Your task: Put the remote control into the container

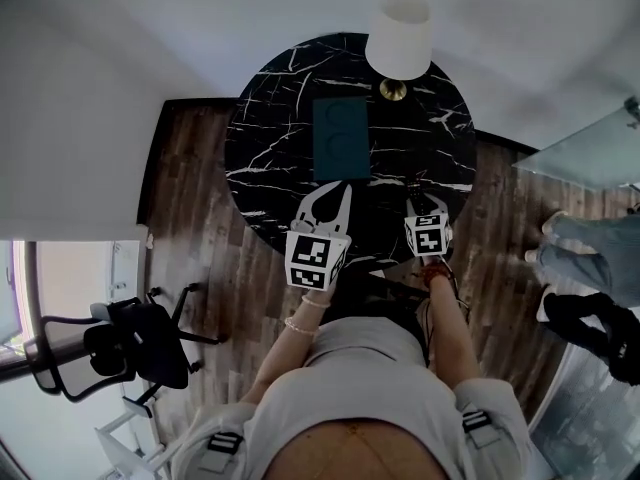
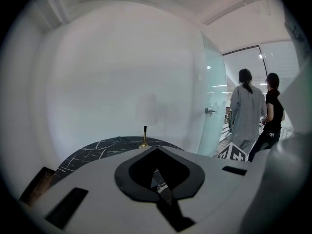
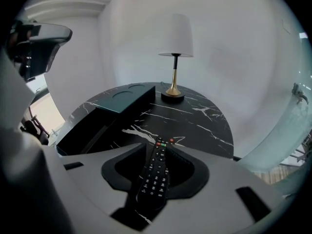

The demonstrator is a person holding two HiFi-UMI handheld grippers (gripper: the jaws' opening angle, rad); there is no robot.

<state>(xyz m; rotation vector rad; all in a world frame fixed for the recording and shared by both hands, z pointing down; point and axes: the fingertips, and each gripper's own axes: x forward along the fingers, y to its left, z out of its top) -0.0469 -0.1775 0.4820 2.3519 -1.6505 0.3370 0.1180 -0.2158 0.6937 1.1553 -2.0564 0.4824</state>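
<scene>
The black remote control [image 3: 155,172] lies lengthwise on the round black marble table [image 1: 270,138], its red and green buttons at the far end. My right gripper [image 3: 158,147] is low over it, pointing downward. Its jaws are apart with the remote between them, and I see no pad pressing on it. In the head view the right gripper [image 1: 428,208] hides the remote. The dark teal rectangular container [image 1: 340,138] with two round hollows on top sits mid-table, seen to the left of the right gripper [image 3: 124,99]. My left gripper [image 1: 328,196] hovers near the table's front edge, tips together [image 2: 156,149], holding nothing.
A white-shaded lamp [image 1: 398,38] on a brass stem [image 3: 174,79] stands at the table's far edge. A black office chair [image 1: 130,343] sits on the wood floor at left. Two people [image 2: 246,113] stand by a glass wall at right, and legs [image 1: 590,268] show there.
</scene>
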